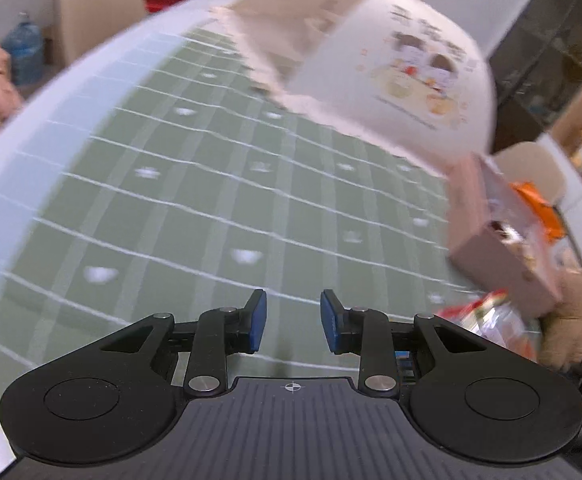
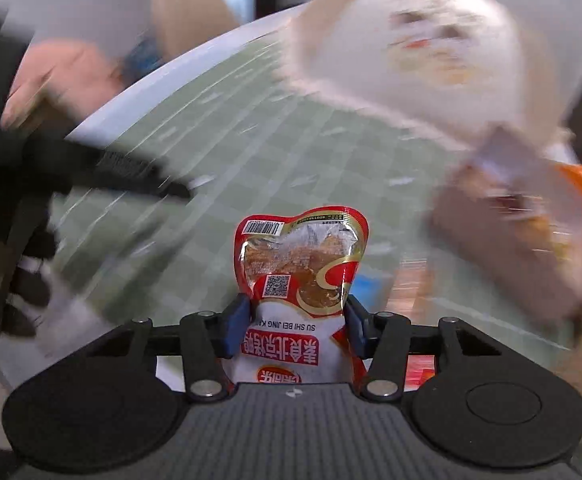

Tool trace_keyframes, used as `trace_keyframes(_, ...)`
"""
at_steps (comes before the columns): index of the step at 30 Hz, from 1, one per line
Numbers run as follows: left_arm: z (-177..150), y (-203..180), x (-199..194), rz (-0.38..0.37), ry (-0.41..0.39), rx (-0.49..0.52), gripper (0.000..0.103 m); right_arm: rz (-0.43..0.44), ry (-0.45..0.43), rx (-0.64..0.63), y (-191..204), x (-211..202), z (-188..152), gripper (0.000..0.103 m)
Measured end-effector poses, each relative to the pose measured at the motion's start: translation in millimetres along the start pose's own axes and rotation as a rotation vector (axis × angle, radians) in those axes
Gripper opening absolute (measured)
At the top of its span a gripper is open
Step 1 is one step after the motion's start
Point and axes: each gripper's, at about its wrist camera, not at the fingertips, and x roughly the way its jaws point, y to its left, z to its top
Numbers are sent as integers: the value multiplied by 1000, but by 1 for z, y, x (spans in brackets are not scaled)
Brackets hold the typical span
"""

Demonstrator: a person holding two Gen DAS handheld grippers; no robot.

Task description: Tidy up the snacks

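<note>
Though crumpled where gripped, red-and-white snack pouch (image 2: 301, 280) in right tongs (image 2: 295, 330).

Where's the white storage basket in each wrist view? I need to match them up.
Left wrist: the white storage basket is top right, past the open left gripper.
Right wrist: the basket is top right, blurred.
Shared landmark: the brown snack box just below it.

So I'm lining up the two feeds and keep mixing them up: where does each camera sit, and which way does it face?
Left wrist: on the left gripper, facing forward over the green checked tablecloth; its open, empty fingers show.
Right wrist: on the right gripper, facing the same table; its fingers clamp a red snack packet.
Shared: tablecloth, white storage box, brown snack box.
</note>
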Motion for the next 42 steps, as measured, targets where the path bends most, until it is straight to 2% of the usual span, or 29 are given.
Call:
trace_keyframes(2,-1,-25,6,-90,16,11,33,-85,-12,70,-35,-13,-5,49)
trace_keyframes(5,-7,-69,12,-197,50,75,33,-180,30,158,-78,-17,-20,49)
trace_keyframes(7,-17,-100,21,-225,88,147,33,-215,73,205,-100,-16,-35,46)
trace_keyframes(9,-31,-125,33,-197,116,203,33,-226,100,221,-115,-14,-46,36)
trace_keyframes(15,-51,-168,63,-72,179,304,35,-124,98,193,-124,-6,-65,36)
trace_keyframes(17,-55,-175,67,-48,190,345,41,-76,98,186,-127,3,-69,42)
trace_keyframes(19,-56,-182,73,-39,205,357,46,-60,87,187,-127,7,-74,65)
trace_keyframes(21,-56,-185,80,-31,232,336,46,-51,82,212,-129,13,-81,67)
trace_keyframes(22,-57,-187,86,-8,255,339,42,-49,86,224,-131,16,-84,67)
trace_keyframes(26,-59,-201,90,22,249,424,43,-19,82,321,-146,29,-94,77)
trace_keyframes(28,-58,-202,91,17,242,442,38,-14,73,370,-150,33,-98,90)
trace_keyframes(30,-57,-198,90,0,246,437,37,-24,44,371,-147,36,-101,96)
trace_keyframes(32,-56,-188,86,-44,261,403,36,-36,43,347,-143,39,-99,98)
trace_keyframes(35,-57,-173,75,-103,265,383,34,-4,64,340,-145,37,-91,80)
trace_keyframes(37,-56,-166,60,-122,218,410,34,8,80,358,-145,33,-89,71)
trace_keyframes(40,-38,-162,35,-184,154,418,34,-33,67,386,-144,18,-89,55)
trace_keyframes(41,-29,-163,26,-211,132,416,33,-45,61,413,-145,8,-87,54)
trace_keyframes(42,-17,-166,11,-252,94,418,33,-41,37,441,-147,-5,-85,38)
